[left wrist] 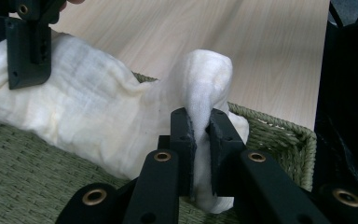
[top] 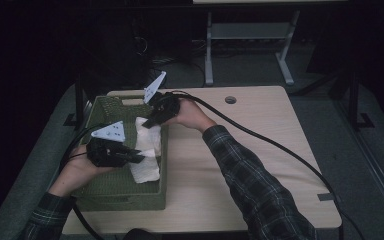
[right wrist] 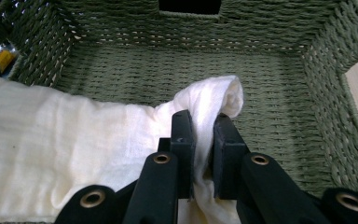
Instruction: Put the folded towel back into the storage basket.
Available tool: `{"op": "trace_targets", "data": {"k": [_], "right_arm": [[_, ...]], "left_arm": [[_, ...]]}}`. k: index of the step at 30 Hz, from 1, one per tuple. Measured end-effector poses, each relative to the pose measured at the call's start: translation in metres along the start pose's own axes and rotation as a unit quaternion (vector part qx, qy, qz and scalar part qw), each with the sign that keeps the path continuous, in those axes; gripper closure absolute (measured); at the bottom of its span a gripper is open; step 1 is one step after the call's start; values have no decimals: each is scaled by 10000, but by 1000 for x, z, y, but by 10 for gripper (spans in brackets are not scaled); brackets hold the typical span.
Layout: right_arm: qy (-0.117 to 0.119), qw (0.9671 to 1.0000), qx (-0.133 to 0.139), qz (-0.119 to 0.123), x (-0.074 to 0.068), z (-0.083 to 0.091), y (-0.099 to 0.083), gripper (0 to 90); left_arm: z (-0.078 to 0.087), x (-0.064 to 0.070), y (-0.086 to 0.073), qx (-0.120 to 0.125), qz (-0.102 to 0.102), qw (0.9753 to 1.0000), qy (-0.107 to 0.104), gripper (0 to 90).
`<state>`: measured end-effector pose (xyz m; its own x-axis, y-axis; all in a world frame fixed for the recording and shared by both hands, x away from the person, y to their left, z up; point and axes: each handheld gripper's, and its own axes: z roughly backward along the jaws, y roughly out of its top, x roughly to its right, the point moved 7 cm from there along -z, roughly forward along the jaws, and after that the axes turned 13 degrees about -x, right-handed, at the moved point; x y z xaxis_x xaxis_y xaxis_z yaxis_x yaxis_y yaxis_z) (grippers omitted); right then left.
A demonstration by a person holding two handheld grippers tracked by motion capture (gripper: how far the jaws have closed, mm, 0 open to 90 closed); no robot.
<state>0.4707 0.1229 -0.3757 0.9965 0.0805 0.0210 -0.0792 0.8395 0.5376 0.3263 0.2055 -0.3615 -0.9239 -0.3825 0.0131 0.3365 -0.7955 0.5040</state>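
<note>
High view: left gripper (top: pixel 139 158) at near part of basket (top: pixel 125 197), jaws clamped on white cloth (top: pixel 146 170). Cloth lies in basket against right wall, stretched between both grippers. Farther back, right gripper (top: pixel 147 122) pinches cloth's far end. Left gripper view: fold of cloth (left wrist: pixel 205 84) squeezed between jaws, right gripper (left wrist: pixel 28 51) beyond. Right gripper view: jaws closed on cloth corner (right wrist: pixel 214 100), basket wall (right wrist: pixel 186 51) behind. Table (top: pixel 260 150) beside basket.

Soft matt cloth (top: pixel 147 150), rough woven basket (top: pixel 125 192)
</note>
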Motion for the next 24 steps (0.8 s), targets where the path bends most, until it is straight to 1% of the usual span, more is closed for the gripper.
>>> {"op": "trace_targets", "data": {"k": [2,3,4,5,8,10,11,15,16,24], "right_arm": [[-12,10000,0,26,0,-2,1,811],[-7,10000,-15,13,-1,-2,1,811],[5,10000,-39,-19,-1,-3,0,811],[11,10000,-49,-29,-1,-4,0,811],[-4,10000,-50,-18,1,-4,-1,811],[12,9999,-82,-56,1,-5,-2,811],[-22,10000,-90,-14,2,-5,-2,811],[-17,9999,-97,-58,5,-4,-3,811],[-47,10000,-80,-32,6,-4,-3,811],[-159,9998,-13,-82,17,1,-1,811]], "left_arm": [[0,-1,-1,8,18,10000,8,797],[0,-2,-1,48,45,10000,57,755],[1,-4,-1,70,58,9999,109,672],[1,-6,0,120,104,9998,131,628],[2,-8,2,195,143,9995,178,554],[2,-10,3,223,130,9994,218,530],[1,-10,4,220,154,9994,212,516],[0,-9,7,247,147,9994,205,499],[0,-9,7,256,162,9993,206,494],[0,-11,12,320,146,9992,200,476]]}}
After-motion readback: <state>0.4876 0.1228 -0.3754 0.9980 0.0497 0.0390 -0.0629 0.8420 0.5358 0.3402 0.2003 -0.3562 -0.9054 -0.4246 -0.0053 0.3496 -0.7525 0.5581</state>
